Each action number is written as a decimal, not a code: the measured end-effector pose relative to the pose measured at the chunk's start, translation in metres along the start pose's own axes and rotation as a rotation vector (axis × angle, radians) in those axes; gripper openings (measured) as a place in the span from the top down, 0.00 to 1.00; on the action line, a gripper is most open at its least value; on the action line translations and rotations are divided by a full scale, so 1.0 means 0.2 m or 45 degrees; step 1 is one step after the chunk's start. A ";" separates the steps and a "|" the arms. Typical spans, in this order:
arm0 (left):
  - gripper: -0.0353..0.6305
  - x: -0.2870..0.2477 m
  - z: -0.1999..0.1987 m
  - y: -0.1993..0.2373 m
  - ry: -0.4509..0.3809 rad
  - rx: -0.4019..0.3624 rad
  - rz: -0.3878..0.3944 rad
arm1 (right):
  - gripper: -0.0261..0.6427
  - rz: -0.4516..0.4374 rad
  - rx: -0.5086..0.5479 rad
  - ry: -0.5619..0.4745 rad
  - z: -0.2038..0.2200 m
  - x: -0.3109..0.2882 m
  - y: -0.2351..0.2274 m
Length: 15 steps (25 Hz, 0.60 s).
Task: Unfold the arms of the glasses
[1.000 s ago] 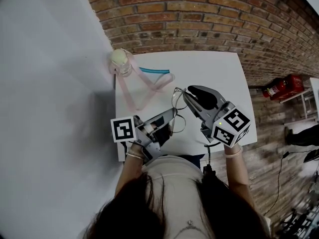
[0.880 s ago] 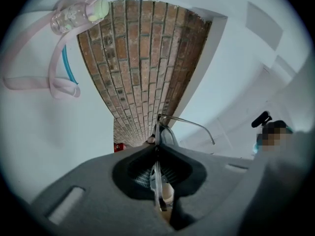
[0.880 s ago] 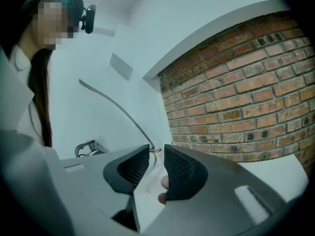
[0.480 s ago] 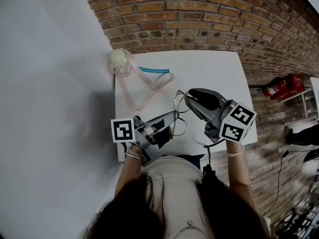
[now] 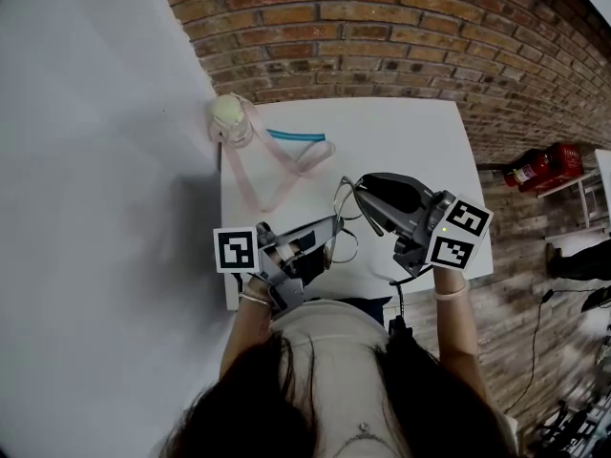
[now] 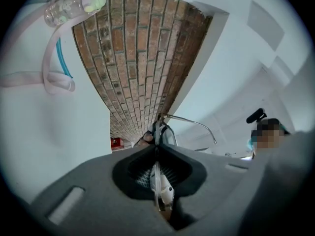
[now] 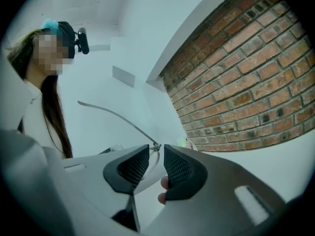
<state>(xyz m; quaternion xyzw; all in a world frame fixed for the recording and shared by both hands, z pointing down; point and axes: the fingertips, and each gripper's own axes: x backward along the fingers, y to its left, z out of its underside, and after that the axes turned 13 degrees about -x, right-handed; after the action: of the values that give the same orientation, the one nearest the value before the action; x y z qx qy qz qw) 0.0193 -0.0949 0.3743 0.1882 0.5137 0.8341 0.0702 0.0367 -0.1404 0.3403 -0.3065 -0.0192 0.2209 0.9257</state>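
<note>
Clamping glasses point(image 6: 160, 185) w/ L claw point(image 5: 326, 235)

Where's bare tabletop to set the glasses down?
Far right of the table, between the teal strip and the right edge, is bare. Crowded: far left, bottle and pink strap; near edge, left gripper, right gripper and glasses.

Thin glossy metal glasses point(image 7: 119, 118) — smooth matt white table point(image 5: 401, 132), rough red brick wall point(image 5: 382, 27)
</note>
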 end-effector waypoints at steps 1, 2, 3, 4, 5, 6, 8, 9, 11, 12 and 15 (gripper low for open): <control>0.91 0.00 0.00 0.00 0.002 -0.001 -0.003 | 0.83 -0.002 0.002 0.001 0.00 0.00 0.00; 0.91 0.00 0.00 0.01 0.004 -0.002 -0.008 | 0.83 -0.003 0.003 0.002 0.00 0.00 0.00; 0.91 0.00 0.00 0.02 0.006 -0.003 -0.015 | 0.83 -0.005 0.004 0.003 0.00 0.00 0.00; 0.91 0.00 0.00 0.02 0.008 0.000 -0.022 | 0.83 -0.007 0.005 0.004 0.00 0.00 0.00; 0.91 0.00 0.01 0.03 0.010 0.003 -0.027 | 0.83 -0.008 0.005 0.004 0.00 0.00 0.00; 0.91 0.00 0.01 0.03 0.011 0.005 -0.031 | 0.83 -0.009 0.004 0.002 0.00 0.00 0.01; 0.91 0.00 0.01 0.04 0.012 0.009 -0.035 | 0.83 -0.012 0.003 -0.002 0.00 0.00 0.01; 0.91 0.00 0.01 0.04 0.011 0.011 -0.038 | 0.83 -0.014 0.003 -0.005 0.00 0.00 0.01; 0.91 0.01 0.01 0.05 0.008 0.009 -0.046 | 0.84 -0.018 0.005 -0.011 -0.01 0.01 0.01; 0.91 0.01 0.01 0.06 0.007 0.008 -0.052 | 0.84 -0.018 0.007 -0.013 -0.01 0.01 0.02; 0.91 0.01 0.01 0.07 0.002 0.010 -0.064 | 0.84 -0.017 0.012 -0.014 -0.01 0.01 0.01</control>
<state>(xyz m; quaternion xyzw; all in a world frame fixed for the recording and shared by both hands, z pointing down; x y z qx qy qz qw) 0.0193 -0.1004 0.3883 0.1750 0.5214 0.8303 0.0900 0.0370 -0.1392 0.3367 -0.3008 -0.0253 0.2167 0.9284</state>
